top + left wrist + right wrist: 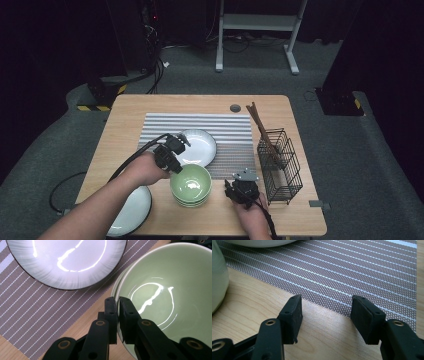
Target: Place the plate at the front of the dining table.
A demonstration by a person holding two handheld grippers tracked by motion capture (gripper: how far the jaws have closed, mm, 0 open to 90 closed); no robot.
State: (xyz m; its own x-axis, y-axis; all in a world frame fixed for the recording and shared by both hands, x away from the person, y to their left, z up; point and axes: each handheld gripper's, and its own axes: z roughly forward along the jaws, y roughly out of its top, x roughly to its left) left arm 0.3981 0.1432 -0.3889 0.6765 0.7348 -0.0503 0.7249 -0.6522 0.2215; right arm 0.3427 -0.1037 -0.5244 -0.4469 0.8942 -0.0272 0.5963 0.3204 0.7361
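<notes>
A stack of pale green bowls (190, 184) stands on the wooden table (125, 115) just in front of the striped mat (230, 130). My left gripper (175, 167) is at the stack's left edge. In the left gripper view it (118, 302) is shut on the rim of the top green bowl (162, 290), one pad inside and one outside. My right gripper (239, 184) rests to the right of the bowls. Its jaws (325, 315) stand open over bare wood at the mat's (362, 270) near edge, with nothing between them.
A white plate with a dark rim (197, 146) lies on the mat behind the bowls, also in the left gripper view (67, 260). Another plate (132, 212) sits at the table's front left. A black wire basket (280, 165) with brown chopsticks (262, 130) stands at the right.
</notes>
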